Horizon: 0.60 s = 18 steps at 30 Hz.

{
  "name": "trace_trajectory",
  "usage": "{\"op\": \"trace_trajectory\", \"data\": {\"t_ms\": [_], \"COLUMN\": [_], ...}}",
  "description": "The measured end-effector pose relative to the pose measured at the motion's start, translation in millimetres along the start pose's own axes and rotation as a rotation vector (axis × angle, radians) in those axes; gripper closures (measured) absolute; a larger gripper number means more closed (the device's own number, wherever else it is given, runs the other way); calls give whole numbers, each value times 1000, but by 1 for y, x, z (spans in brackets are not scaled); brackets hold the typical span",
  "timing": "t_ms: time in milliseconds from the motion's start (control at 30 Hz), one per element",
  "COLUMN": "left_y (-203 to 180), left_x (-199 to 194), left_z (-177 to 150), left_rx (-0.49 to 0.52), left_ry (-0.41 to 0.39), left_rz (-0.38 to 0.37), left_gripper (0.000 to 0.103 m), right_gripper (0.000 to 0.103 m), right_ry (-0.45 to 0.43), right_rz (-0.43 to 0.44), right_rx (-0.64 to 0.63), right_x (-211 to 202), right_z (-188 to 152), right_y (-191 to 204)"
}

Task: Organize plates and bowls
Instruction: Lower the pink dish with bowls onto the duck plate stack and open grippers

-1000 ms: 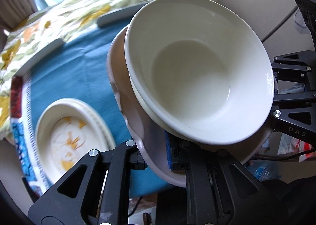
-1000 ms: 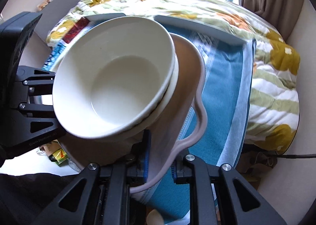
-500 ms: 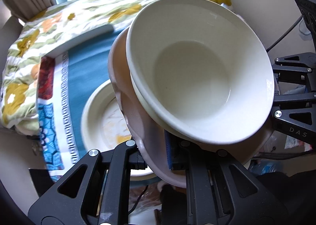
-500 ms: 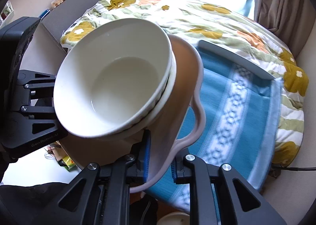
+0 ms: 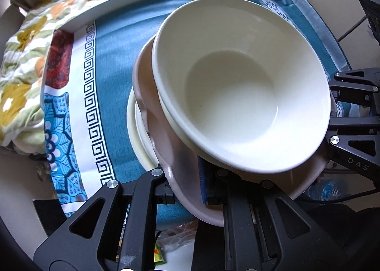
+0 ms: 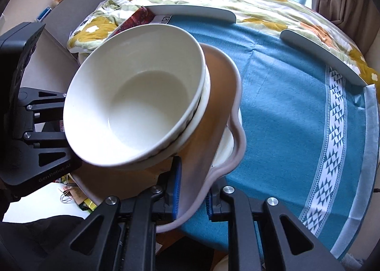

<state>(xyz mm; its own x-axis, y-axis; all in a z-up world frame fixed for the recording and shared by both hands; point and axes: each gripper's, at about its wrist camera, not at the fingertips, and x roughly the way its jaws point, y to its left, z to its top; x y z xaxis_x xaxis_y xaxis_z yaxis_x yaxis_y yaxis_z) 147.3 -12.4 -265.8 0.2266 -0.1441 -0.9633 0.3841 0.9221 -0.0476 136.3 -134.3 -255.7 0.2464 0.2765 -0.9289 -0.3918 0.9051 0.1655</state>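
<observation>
Shift since earlier frame: carried stack swung across the blue tablecloth (image 5: 114, 95); cream plate on the cloth, formerly well off to the left, now lay directly under the stack.
Table: round, cloth-covered, grey edge guards (image 6: 325, 57) along the far rim; floral bedding (image 6: 237, 0) beyond.
Pink scalloped plate (image 6: 220, 114): held tilted above the table, carrying two nested bowls.
White bowls (image 5: 237, 85): upper one empty, seated in the lower, leaning toward the left gripper's side.
Cream plate (image 5: 135, 128): flat on the cloth, mostly hidden beneath the pink plate.
Left gripper (image 5: 185, 187): clamped on the pink plate's rim.
Right gripper (image 6: 192, 190): pinched on the opposite rim.
Risk: bowls likely to slide off if the tilt grew; rim could slip from the pads under the load; hard landing could chip the cream plate.
Room: open cloth to the right and far side; near table edge close below the stack.
</observation>
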Motion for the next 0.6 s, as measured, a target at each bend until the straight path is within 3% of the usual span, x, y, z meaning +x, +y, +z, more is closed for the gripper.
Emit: {"op": "trace_trajectory", "data": {"t_ms": [600], "left_y": [2], "left_x": [14], "left_z": [-2], "left_rx": [24], "left_ry": [-29], "left_rz": [23], "left_gripper": [93], "right_gripper": [87], "right_ry": [-15], "right_rz": [-16], "right_rx": [39], "right_x": [17], "right_z": [-1], "right_y": [-1]}}
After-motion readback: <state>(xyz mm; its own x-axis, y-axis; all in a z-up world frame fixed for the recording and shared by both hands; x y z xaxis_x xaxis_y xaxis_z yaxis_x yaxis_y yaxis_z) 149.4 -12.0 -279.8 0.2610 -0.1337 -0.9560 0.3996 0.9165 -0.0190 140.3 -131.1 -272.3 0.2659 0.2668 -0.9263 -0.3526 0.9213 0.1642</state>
